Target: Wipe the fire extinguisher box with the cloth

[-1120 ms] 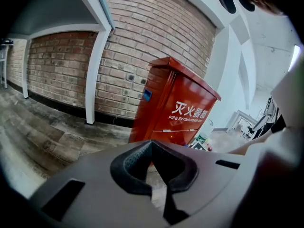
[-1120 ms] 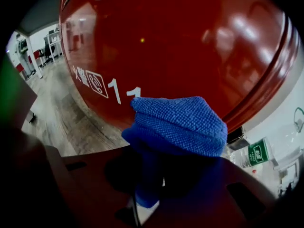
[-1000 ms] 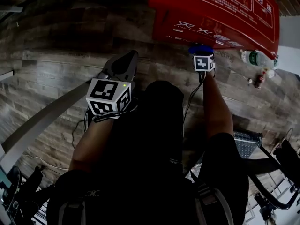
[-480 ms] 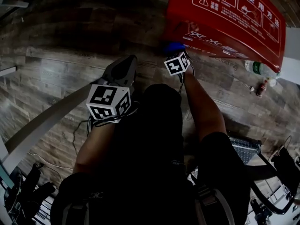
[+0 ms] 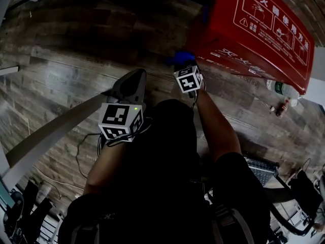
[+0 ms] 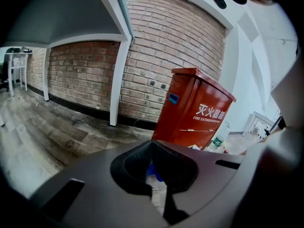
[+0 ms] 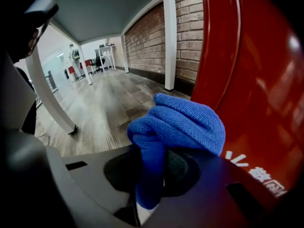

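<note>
The red fire extinguisher box stands on the wooden floor at the head view's upper right. It also shows in the left gripper view and fills the right side of the right gripper view. My right gripper is shut on a bunched blue cloth, which sits at the box's lower left corner; I cannot tell if it touches. My left gripper hangs lower left of the box, away from it, jaws together with nothing held.
Two plastic bottles lie on the floor right of the box. A white slanted beam crosses the floor at left. A brick wall with a white pillar stands behind the box. A metal step is near my right side.
My right gripper has carried the cloth leftward from the box's front face to its left corner. The left gripper has barely moved.
</note>
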Demonstrator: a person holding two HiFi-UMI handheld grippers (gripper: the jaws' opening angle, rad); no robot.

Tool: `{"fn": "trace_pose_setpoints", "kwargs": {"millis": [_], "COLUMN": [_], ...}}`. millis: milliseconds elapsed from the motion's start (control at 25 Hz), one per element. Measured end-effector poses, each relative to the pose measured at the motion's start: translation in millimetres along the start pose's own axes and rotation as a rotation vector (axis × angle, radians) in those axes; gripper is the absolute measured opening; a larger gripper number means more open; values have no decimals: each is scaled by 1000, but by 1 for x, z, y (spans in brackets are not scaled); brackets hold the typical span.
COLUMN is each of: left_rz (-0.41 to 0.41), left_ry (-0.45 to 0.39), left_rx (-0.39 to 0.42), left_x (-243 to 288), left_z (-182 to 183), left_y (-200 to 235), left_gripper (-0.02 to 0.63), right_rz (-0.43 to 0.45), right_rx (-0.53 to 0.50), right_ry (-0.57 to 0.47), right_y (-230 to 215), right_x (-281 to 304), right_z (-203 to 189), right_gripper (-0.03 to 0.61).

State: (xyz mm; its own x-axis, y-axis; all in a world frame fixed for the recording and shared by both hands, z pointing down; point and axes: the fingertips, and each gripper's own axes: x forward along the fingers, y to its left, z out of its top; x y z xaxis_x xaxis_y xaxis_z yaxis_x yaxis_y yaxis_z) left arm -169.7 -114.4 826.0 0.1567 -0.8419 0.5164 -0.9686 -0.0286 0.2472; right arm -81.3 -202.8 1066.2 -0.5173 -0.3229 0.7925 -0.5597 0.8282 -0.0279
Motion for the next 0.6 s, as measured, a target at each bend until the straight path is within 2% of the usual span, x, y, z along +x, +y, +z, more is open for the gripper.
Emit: {"fn": "trace_pose_setpoints", "kwargs": {"millis": [160,280,360,600], "left_rz": [-9,-39,-53,-92], "left_ry": [-12,-13,-8,38], "left_rx": [66,60,59,129], "left_x": [-10,-25,-41,-95], "left_z": [18,49,74,156], "left_y": [-7,-21,-30,-71], "left_gripper": [5,5,5,5], "right_rz": [-20,-45,-73,-167], "right_rx": [-7,-9,1,112], "right_ry": [-51,-64,-80,-158], "right_y": [0,3,6,14], "right_x": [-48,-105,-151,-325], "right_z": [13,26,42,108], "right_gripper": [75,75,75,75]}}
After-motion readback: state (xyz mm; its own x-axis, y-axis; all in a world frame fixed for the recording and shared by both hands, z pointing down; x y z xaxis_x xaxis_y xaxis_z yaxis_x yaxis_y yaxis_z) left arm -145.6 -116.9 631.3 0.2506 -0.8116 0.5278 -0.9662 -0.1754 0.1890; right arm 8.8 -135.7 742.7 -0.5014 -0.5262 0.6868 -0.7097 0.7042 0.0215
